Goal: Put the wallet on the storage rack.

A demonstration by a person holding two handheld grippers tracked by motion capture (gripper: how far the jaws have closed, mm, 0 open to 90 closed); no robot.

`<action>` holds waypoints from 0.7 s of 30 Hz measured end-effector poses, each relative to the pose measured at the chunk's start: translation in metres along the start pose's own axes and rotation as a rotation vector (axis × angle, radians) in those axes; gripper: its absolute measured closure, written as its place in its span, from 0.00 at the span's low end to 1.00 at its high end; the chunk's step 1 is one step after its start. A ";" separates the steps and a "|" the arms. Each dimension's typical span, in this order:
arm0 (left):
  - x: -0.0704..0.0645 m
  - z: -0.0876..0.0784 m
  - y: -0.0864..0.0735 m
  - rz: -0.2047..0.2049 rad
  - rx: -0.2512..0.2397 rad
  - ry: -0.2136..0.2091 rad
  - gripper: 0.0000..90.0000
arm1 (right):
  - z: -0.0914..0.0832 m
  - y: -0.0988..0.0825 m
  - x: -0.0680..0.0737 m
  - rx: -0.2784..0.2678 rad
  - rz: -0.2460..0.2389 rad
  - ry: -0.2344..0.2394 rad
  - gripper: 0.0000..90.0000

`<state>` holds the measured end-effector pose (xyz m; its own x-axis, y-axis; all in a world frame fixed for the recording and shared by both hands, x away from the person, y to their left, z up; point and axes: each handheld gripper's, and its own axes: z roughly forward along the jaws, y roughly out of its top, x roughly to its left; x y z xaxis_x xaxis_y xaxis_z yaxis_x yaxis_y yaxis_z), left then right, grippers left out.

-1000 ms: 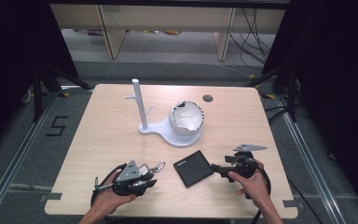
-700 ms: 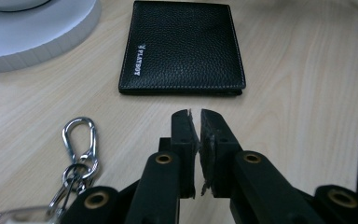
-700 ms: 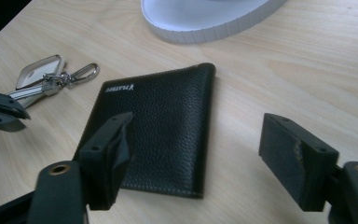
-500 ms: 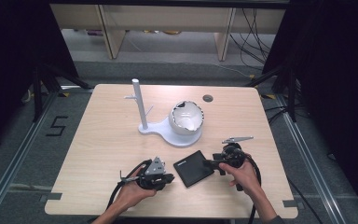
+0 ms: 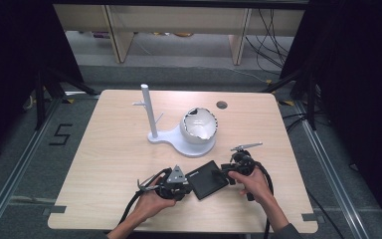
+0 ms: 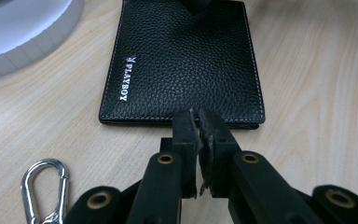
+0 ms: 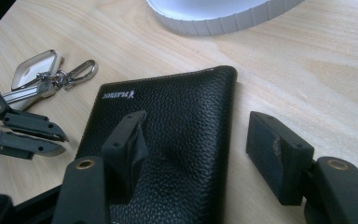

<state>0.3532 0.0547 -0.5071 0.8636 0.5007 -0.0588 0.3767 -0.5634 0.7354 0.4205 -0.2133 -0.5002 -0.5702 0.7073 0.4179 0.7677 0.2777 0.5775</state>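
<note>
The left hand-held gripper (image 6: 198,122), jaws pressed together on nothing, points at the near edge of a black leather wallet (image 6: 186,60) lying flat on the desk (image 5: 114,149), while the right hand-held gripper (image 7: 200,140) straddles its opposite edge, jaws wide apart.

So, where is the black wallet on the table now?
In the high view the black wallet lies flat near the table's front edge, between the left gripper and the right gripper, just in front of the white stand base.
</note>
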 end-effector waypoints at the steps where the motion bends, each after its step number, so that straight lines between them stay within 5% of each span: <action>1: 0.000 0.002 0.000 -0.005 0.002 0.000 0.94 | 0.001 0.000 0.000 -0.002 0.005 -0.003 0.45; 14: -0.005 0.009 0.002 0.012 0.032 0.005 0.93 | 0.005 -0.003 -0.005 -0.003 0.125 0.099 0.50; 16: -0.006 0.009 0.001 0.011 0.029 0.013 0.93 | 0.003 -0.003 -0.005 -0.012 0.137 0.083 0.54; 21: -0.007 0.009 0.001 0.005 0.034 0.017 0.93 | -0.003 -0.003 -0.007 -0.037 0.154 0.131 0.61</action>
<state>0.3506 0.0443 -0.5117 0.8599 0.5086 -0.0430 0.3834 -0.5880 0.7122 0.4213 -0.2214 -0.5027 -0.4818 0.6482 0.5897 0.8390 0.1470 0.5240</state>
